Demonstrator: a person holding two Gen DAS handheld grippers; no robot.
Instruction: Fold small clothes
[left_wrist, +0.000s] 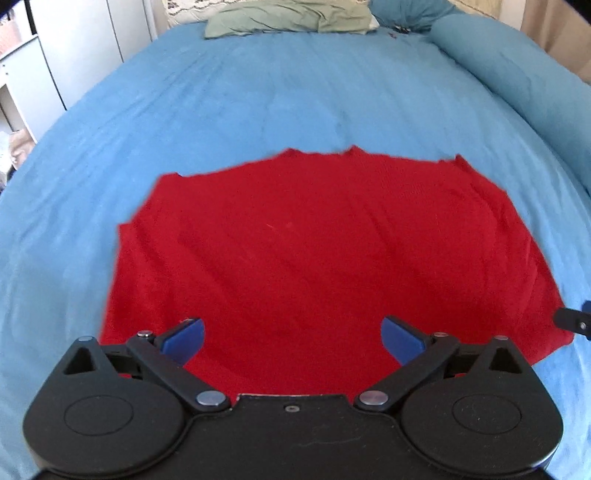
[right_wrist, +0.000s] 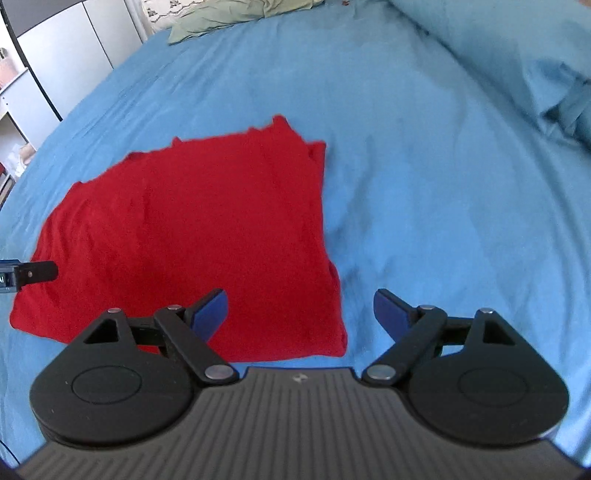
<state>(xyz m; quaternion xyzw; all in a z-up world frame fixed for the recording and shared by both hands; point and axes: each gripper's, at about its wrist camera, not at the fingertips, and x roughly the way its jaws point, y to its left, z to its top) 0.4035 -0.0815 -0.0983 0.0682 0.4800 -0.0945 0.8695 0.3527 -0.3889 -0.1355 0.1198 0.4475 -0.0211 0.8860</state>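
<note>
Red garment (left_wrist: 314, 240): lying flat on the bed (left_wrist: 258, 92), spreading as a rough rectangle with its near edge running just ahead of both grippers. Far edge is showing small uneven peaks; right side is showing stacked layers, so it is probably sitting partly folded already, though the exact number of layers cannot be told. Surface is lying mostly smooth, with soft ripples only.

Left gripper (left_wrist: 293, 336): hovering over the near middle of the cloth, jaws standing wide apart, holding nothing. Blue pads (left_wrist: 184, 338) are pointing forward above the fabric; whether they are touching it cannot be told.

Right gripper (right_wrist: 301, 312): hanging over the near right corner of the garment (right_wrist: 203, 229), jaws likewise spread wide and gripping nothing. Its left finger is sitting over red cloth, its right finger over bare bedding, straddling the side edge. This placement is likely serving a pinch on that corner or edge for the next fold.

Each gripper is appearing as a dark tip at the margin of the other's view, so the two are working side by side along the same near edge.

Blue bed cover (right_wrist: 424, 166): carrying the garment, lightly creased, giving a soft surface that may be letting fabric drag during a lift.

Green cloth (left_wrist: 291, 16): lying crumpled at the far end of the bed, well apart from the work. White cupboards (left_wrist: 74, 48) are standing beyond the left side.
</note>
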